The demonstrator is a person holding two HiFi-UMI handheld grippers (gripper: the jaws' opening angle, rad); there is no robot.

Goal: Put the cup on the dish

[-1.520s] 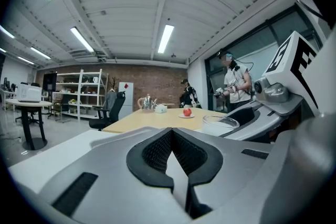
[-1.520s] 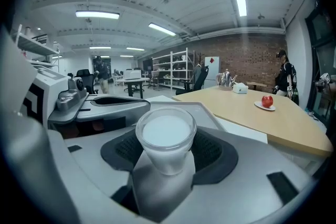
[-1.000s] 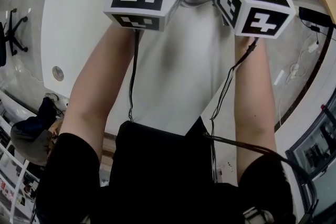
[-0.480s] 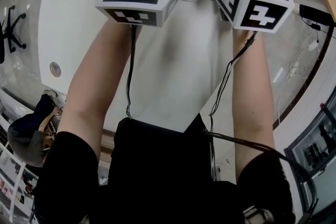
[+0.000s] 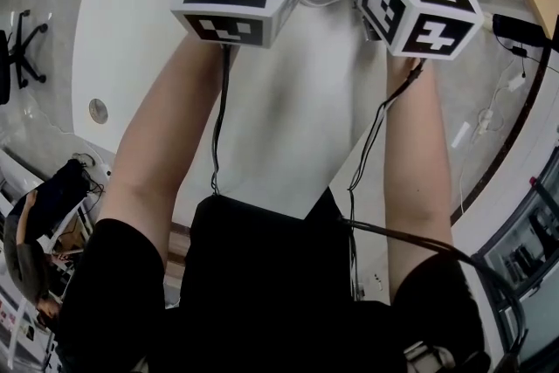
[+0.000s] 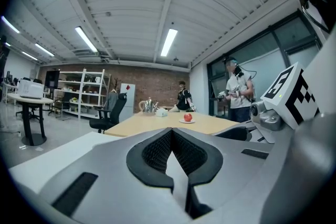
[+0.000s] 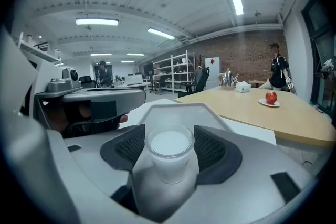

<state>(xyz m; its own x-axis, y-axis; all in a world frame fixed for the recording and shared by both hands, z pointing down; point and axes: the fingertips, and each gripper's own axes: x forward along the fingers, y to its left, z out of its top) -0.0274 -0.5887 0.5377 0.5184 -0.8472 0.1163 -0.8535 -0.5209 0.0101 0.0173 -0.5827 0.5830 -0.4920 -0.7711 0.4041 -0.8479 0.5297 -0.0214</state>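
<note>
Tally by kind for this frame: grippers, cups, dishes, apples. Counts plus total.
Grippers: 2 (left gripper, right gripper)
Cups: 1 (cup, between the right gripper's jaws)
Dishes: 1 (dish, far off, under the apple)
Apples: 1 (apple, red)
Total: 5

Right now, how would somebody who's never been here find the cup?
From the long wooden table, come back to the grey right tongs close to the camera. The cup sits clamped between their two black pads. It is small, round, see-through and milky white, unlike the dark grey parts around it.
</note>
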